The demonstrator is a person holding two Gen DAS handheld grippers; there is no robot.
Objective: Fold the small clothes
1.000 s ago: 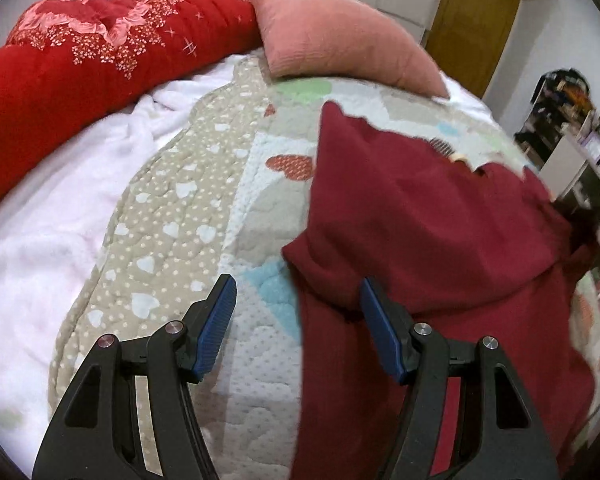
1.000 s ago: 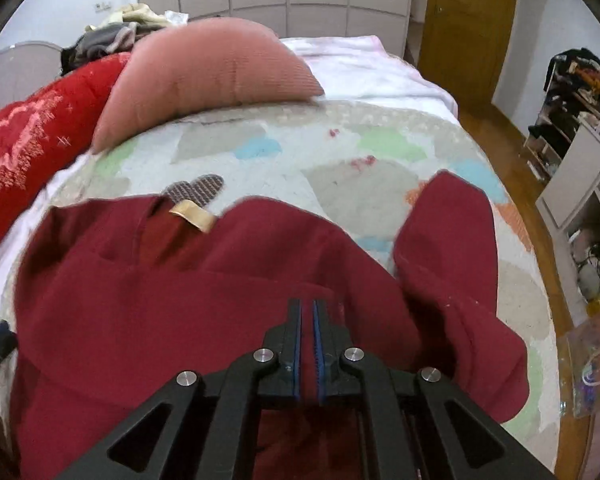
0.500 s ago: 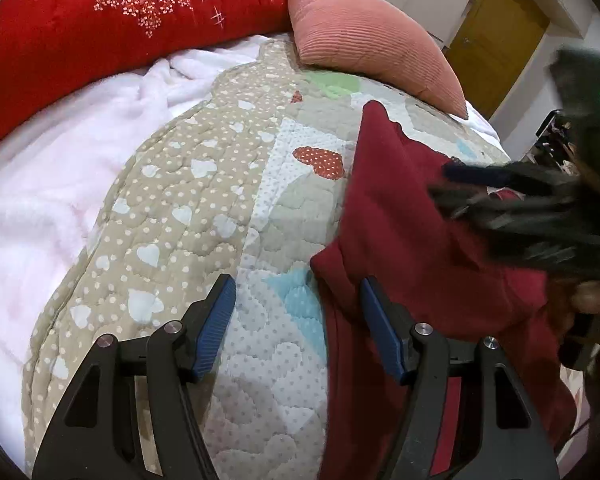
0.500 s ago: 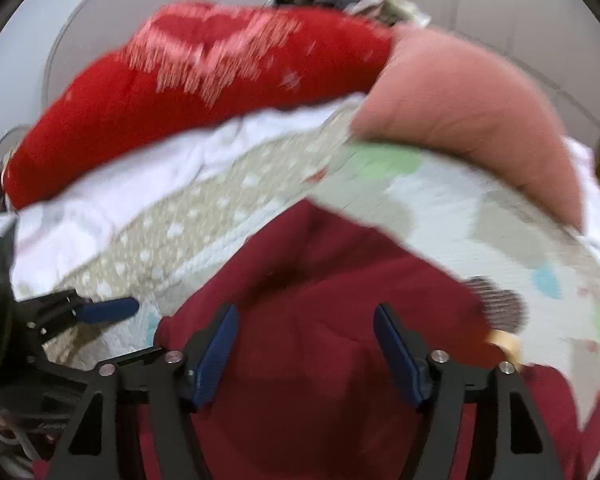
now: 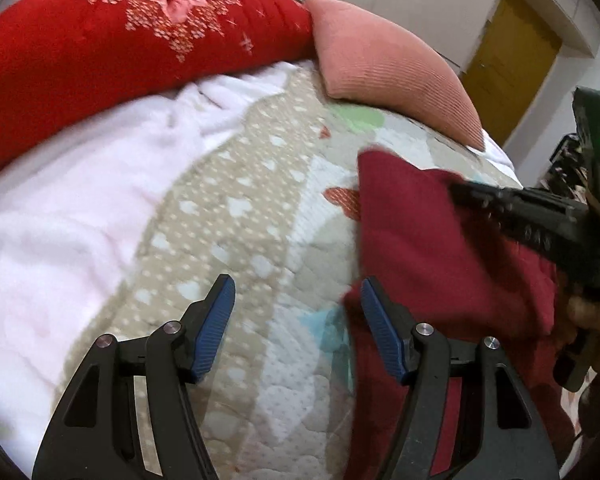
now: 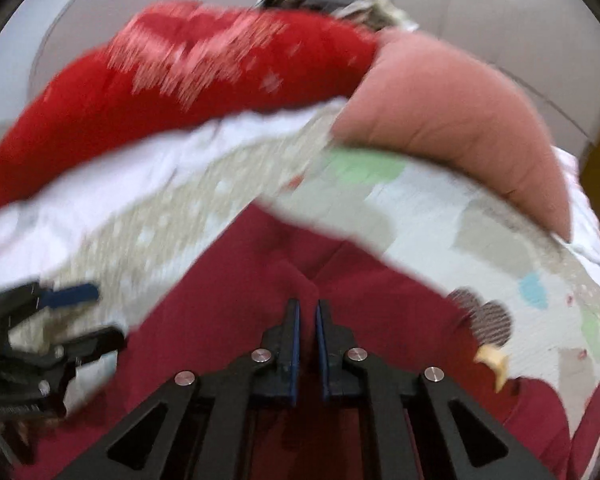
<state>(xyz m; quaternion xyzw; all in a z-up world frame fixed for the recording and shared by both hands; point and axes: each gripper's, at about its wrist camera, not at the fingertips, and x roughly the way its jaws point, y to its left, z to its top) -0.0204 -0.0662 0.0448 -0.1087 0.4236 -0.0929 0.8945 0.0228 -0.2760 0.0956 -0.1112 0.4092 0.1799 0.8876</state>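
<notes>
A dark red garment (image 5: pixel 428 240) lies on the patchwork quilt (image 5: pixel 236 216) of a bed. In the left wrist view my left gripper (image 5: pixel 298 304) is open and empty, its right finger at the garment's left edge. My right gripper (image 6: pixel 306 312) is shut on a pinched ridge of the dark red garment (image 6: pixel 236 304). The right gripper also shows at the right of the left wrist view (image 5: pixel 460 192), lying over the garment. The left gripper shows at the left of the right wrist view (image 6: pixel 88 312). The right wrist view is blurred.
A big red bolster (image 5: pixel 112 52) and a pink cushion (image 5: pixel 384 72) lie at the far side of the bed. A white fleece blanket (image 5: pixel 60 208) lies at the left. A yellow door (image 5: pixel 508 60) stands at the back right. The garment's tan label (image 6: pixel 492 360) shows at the right.
My right gripper was open half a second ago and has shut on the garment. The left gripper has stayed open and shifted slightly.
</notes>
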